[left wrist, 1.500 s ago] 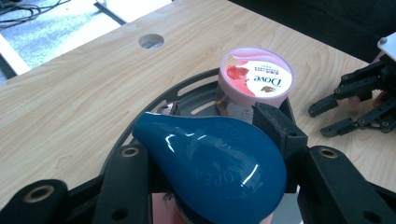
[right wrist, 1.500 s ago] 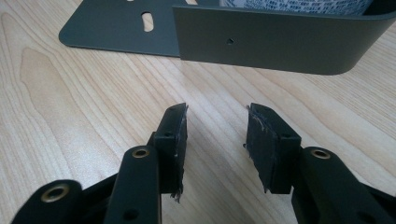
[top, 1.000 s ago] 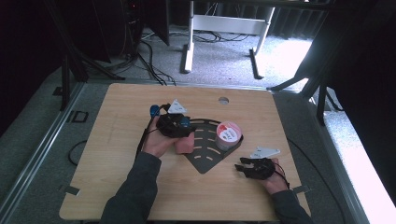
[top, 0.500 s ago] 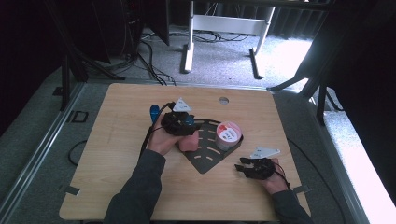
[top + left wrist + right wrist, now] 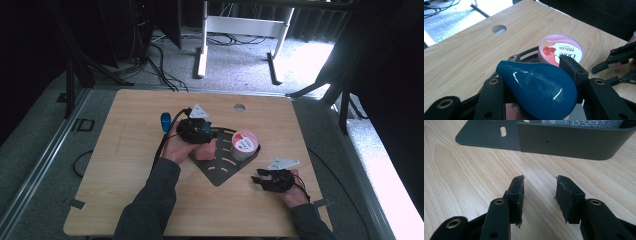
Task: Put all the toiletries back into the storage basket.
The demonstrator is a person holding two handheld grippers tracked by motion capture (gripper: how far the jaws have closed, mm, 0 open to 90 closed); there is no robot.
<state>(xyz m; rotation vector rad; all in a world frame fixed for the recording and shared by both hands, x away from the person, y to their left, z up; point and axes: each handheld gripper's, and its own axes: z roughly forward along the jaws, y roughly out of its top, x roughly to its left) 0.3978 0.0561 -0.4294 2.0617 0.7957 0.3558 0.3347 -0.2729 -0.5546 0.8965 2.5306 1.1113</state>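
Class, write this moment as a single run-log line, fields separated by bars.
left gripper: shut on blue teardrop lid | right gripper: open, empty, resting on table | pink tub: on black metal tray

left gripper nudged slightly toward the ice cream tub

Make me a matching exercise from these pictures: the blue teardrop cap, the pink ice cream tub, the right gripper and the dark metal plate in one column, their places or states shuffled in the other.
Things:
1. blue teardrop cap
2. pink ice cream tub
3. right gripper
4. dark metal plate

Places or states:
A. lies flat on the wooden table, carrying the tub
B. open, nothing between its fingers
C. clamped in the left gripper
D. stands lid up against the plate's raised wall

Pairs: 1-C, 2-D, 3-B, 4-A
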